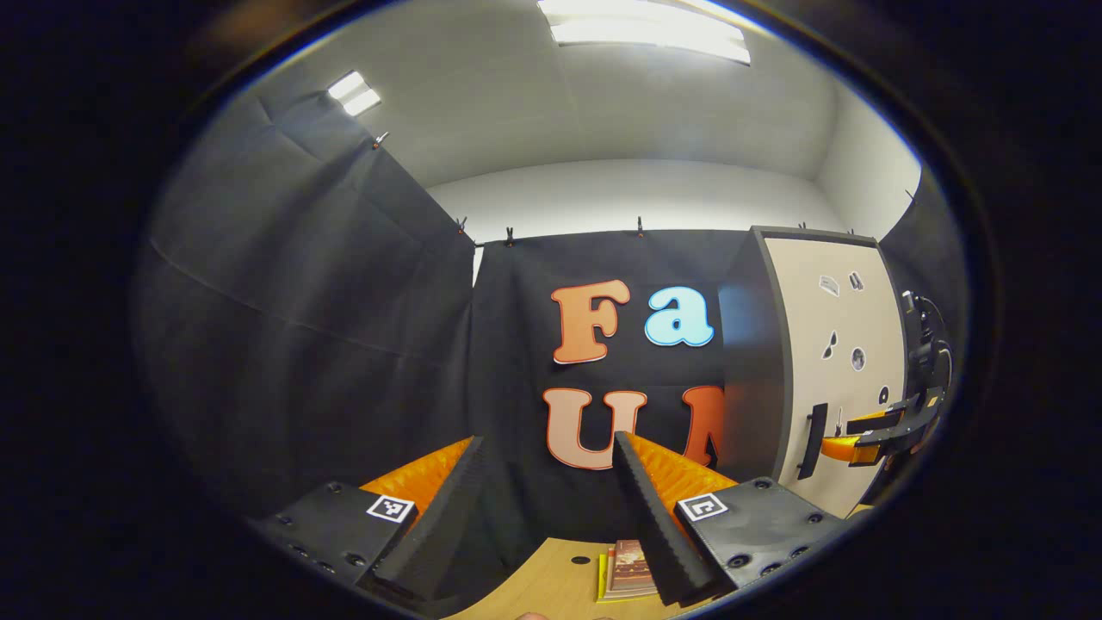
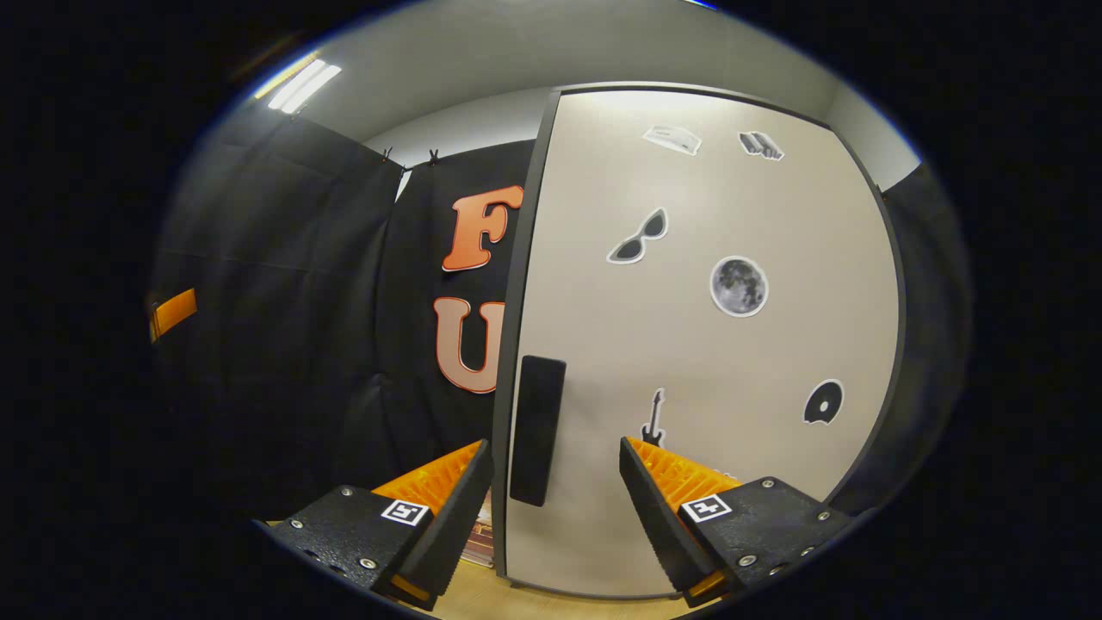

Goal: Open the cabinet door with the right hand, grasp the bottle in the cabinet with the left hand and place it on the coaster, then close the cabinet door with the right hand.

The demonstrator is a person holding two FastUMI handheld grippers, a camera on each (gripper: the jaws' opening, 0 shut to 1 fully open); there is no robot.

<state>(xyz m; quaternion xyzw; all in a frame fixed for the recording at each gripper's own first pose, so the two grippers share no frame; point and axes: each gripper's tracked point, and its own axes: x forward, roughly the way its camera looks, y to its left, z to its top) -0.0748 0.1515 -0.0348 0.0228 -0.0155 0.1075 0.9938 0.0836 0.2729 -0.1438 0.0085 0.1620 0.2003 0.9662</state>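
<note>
Cabinet door (image 2: pixel 706 344) closed, handle (image 2: pixel 536 429) long axis vertical; right gripper (image 2: pixel 551 508) & left gripper (image 1: pixel 551 517) wide, empty.

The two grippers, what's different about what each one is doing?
The right gripper is up close to the cabinet door, its jaws either side of the door handle. The left gripper hangs back over the table, its jaws around nothing. Both are open and hold nothing.

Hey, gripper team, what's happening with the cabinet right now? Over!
Right gripper open, lined up on the door handle, not yet gripping. Left gripper open, holding nothing. Cabinet door shut. Nothing between fingers and handle.
</note>
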